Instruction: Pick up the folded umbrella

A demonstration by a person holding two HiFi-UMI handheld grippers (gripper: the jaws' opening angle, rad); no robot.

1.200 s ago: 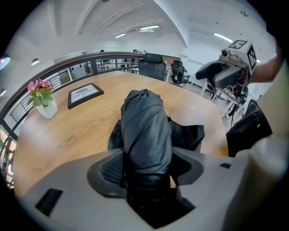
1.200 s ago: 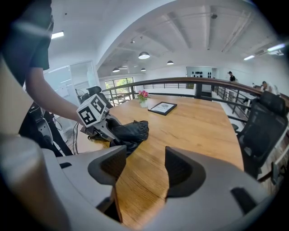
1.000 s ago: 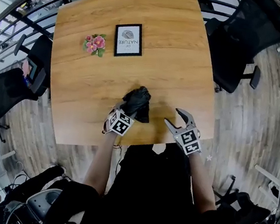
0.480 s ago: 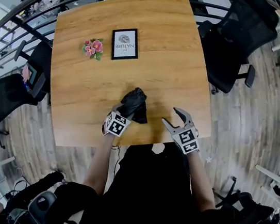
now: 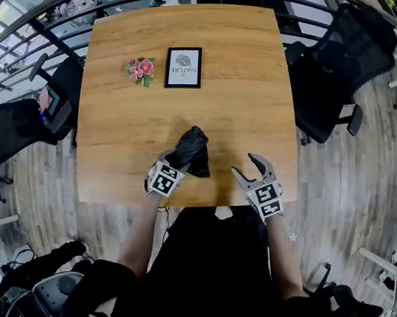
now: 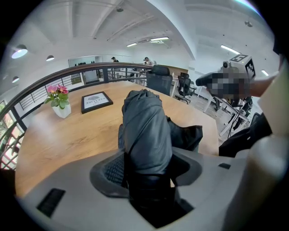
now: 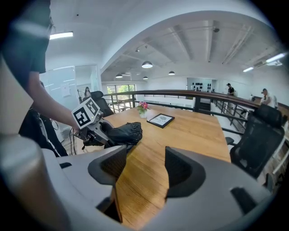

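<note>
Lifted slightly since a second ago, the folded umbrella (image 5: pixel 193 148) sits clamped in the left gripper (image 5: pixel 181 161) at the table's (image 5: pixel 234 115) near edge, while the right gripper (image 5: pixel 243 164) hovers beside it, jaws apart and empty.

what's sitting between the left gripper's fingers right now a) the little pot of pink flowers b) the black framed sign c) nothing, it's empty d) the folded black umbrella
D: the left gripper view shows the folded black fabric umbrella pinched between the fingers of the left gripper, while the pot of pink flowers and the black framed sign stand further off on the wooden table.
</note>
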